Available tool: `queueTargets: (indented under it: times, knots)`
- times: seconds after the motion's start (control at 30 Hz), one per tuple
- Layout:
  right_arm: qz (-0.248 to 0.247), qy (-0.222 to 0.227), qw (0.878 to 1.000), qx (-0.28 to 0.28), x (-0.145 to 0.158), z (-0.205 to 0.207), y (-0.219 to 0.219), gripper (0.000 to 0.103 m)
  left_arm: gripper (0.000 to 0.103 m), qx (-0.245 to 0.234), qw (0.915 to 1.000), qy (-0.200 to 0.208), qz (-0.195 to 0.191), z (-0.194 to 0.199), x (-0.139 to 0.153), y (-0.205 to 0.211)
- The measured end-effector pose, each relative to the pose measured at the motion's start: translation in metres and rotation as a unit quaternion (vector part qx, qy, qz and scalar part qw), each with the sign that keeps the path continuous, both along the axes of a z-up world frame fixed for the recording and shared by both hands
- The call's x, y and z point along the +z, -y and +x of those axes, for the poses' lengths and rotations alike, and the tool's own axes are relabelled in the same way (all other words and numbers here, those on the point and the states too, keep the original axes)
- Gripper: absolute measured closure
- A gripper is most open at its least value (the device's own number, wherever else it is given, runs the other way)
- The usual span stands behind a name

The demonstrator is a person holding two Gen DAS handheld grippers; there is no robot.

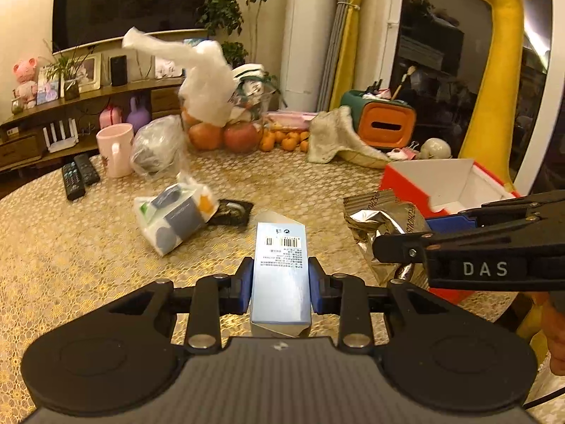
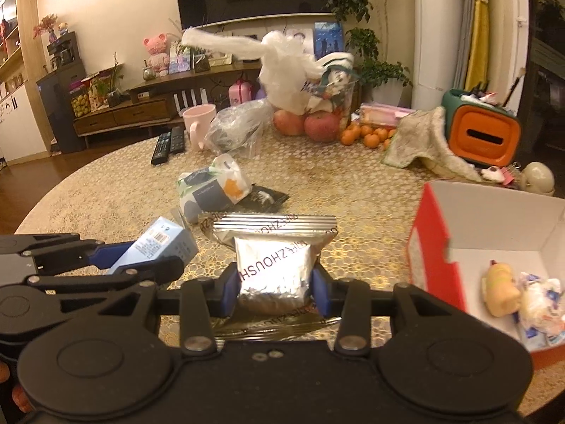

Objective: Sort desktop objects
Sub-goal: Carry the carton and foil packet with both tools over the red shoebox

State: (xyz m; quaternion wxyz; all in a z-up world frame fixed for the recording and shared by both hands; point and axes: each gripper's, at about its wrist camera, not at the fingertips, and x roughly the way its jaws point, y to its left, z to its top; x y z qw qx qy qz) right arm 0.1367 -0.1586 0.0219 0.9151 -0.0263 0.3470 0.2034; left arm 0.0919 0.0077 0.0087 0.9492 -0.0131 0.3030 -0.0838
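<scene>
Gold lace cloth covers the round bench (image 1: 88,265), with a television and a low wooden shelf behind it; a pink mug (image 1: 116,148), two remotes (image 1: 79,178), a bag of fruit (image 1: 219,120) and a row of small oranges (image 1: 286,139) crowd the far side. Left tongs (image 1: 281,282) are closed on a pale blue carton (image 1: 280,268), its barcode face up, the blue pads pressing its two long sides; it looks to be held clear of the cloth, though the view is too foreshortened to be sure. Right tongs (image 2: 273,284) are clamped on a silver foil packet (image 2: 273,265), crimped end pointing away. Just to the right stands a red box (image 2: 434,240) with a white interior, open at the top; inside lie a yellowish toy (image 2: 501,293) and a white wrapper (image 2: 542,300). Further out on the cloth a patterned tissue pack (image 2: 212,190) rests against a black sachet (image 2: 266,196).
</scene>
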Motion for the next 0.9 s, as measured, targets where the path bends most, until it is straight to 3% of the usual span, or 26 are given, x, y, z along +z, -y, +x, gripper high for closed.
queueTargets:
  times: [0.43, 0.9]
  knots:
    - [0.007, 0.039, 0.998, -0.048, 0.022, -0.015, 0.066, 0.062, 0.073, -0.049, 0.9986, 0.017, 0.014, 0.007, 0.027, 0.067]
    - [0.002, 0.051, 0.992, -0.113, 0.020, -0.003, 0.157, 0.062, 0.073, -0.122, 0.9920, 0.015, 0.031, 0.034, 0.033, 0.145]
